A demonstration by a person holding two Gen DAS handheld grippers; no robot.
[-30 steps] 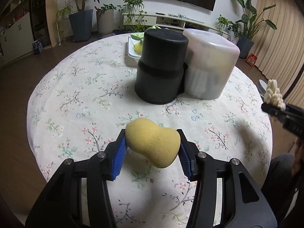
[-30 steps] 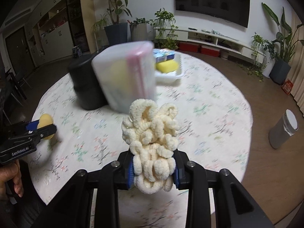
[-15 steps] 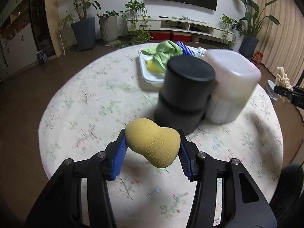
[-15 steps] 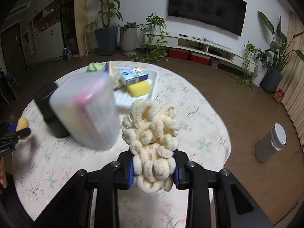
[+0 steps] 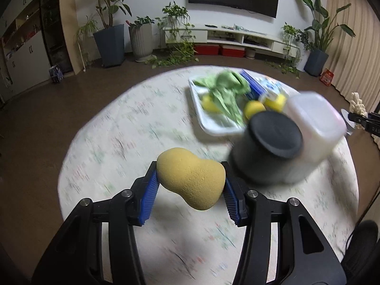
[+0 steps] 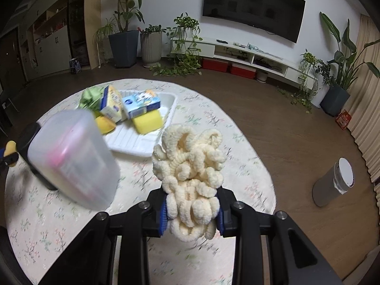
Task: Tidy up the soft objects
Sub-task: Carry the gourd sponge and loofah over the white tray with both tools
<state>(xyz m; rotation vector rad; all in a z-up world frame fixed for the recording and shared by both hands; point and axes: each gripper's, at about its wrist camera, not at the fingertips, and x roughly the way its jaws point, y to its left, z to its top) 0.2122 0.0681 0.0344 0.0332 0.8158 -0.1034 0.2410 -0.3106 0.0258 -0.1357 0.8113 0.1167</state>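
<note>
My left gripper [image 5: 190,190] is shut on a yellow gourd-shaped sponge [image 5: 190,178], held above the flowered round table [image 5: 114,147]. My right gripper [image 6: 192,216] is shut on a cream chenille scrunchie [image 6: 190,166], also held above the table. A black container [image 5: 268,152] and a frosted plastic container [image 5: 313,123] stand side by side ahead of the left gripper. Behind them a white tray [image 6: 144,142] holds a green cloth [image 5: 225,87], yellow sponges [image 6: 147,121] and small cartons [image 6: 140,104]. The other gripper shows small at the edge of each view.
The frosted container [image 6: 73,159] looms close at the left of the right wrist view. A grey cylindrical bin [image 6: 334,185] stands on the wooden floor at the right. Potted plants [image 5: 109,40], a TV cabinet [image 5: 237,38] and curtains line the room's far side.
Both grippers have risen and pulled back from the table, each still holding its object. The containers look lower and smaller, and the tray behind them has come fully into sight.
</note>
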